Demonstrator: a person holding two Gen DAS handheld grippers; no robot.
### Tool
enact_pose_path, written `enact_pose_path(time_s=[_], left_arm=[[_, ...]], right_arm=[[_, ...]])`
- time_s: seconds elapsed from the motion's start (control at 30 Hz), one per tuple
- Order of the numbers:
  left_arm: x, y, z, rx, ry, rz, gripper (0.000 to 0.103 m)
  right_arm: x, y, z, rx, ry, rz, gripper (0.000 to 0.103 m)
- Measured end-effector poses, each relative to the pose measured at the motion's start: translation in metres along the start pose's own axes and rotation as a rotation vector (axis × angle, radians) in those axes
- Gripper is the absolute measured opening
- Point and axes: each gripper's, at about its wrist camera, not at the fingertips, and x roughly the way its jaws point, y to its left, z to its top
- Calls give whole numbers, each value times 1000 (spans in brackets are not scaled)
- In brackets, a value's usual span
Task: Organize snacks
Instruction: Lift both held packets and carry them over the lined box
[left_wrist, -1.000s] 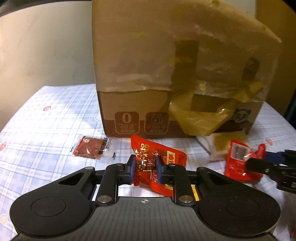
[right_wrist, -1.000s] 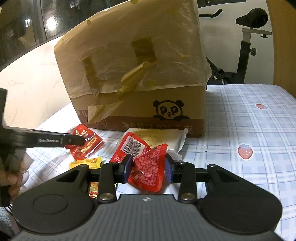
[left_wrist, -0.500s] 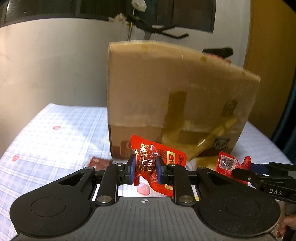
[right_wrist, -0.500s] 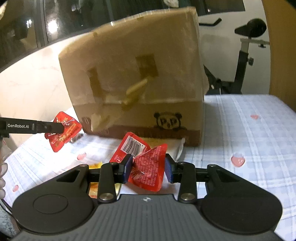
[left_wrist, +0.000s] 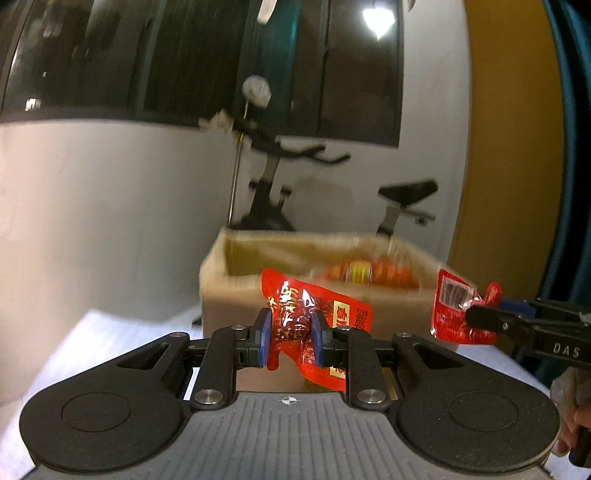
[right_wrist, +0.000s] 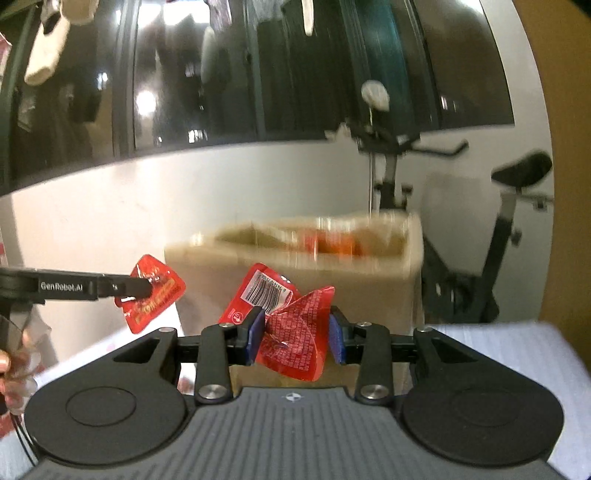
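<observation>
Left tool (left_wrist: 289, 341): blue pads are clamped on a red foil snack packet with gold lettering (left_wrist: 314, 325), held in the air in front of the box. The packet's long axis is tilted, running from upper left down to lower right; its yellow-labelled end points down and right.

Right tool (right_wrist: 295, 338): blue pads are closed on a crumpled red snack packet with a white barcode label (right_wrist: 286, 319), also held aloft. Its barcode corner points up and left; its printed red face is turned toward the camera.

Open brown cardboard box (left_wrist: 236, 295): seen blurred beyond both tools, with its open top in view; orange-red packets (left_wrist: 369, 273) are seen inside near the far wall.

Pale checked tabletop (right_wrist: 517, 343): seen beneath and beside the box.

Black exercise bike (left_wrist: 402, 199): stands behind the box against a white wall.
</observation>
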Motion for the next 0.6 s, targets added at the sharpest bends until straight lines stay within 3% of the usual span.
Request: enact_pose_path(time_s=[0.13, 0.27, 0.47, 0.6], left_arm=[[20, -1, 31, -4, -31, -21, 24], [52, -5, 55, 11, -29, -14, 24], [105, 2, 71, -8, 35, 22, 24], [123, 5, 70, 9, 79, 38, 24]], right_arm=[[12, -7, 39, -19, -61, -14, 39], [45, -20, 72, -37, -50, -69, 39], [111, -44, 101, -44, 51, -139, 39], [141, -55, 103, -14, 150, -160, 39]])
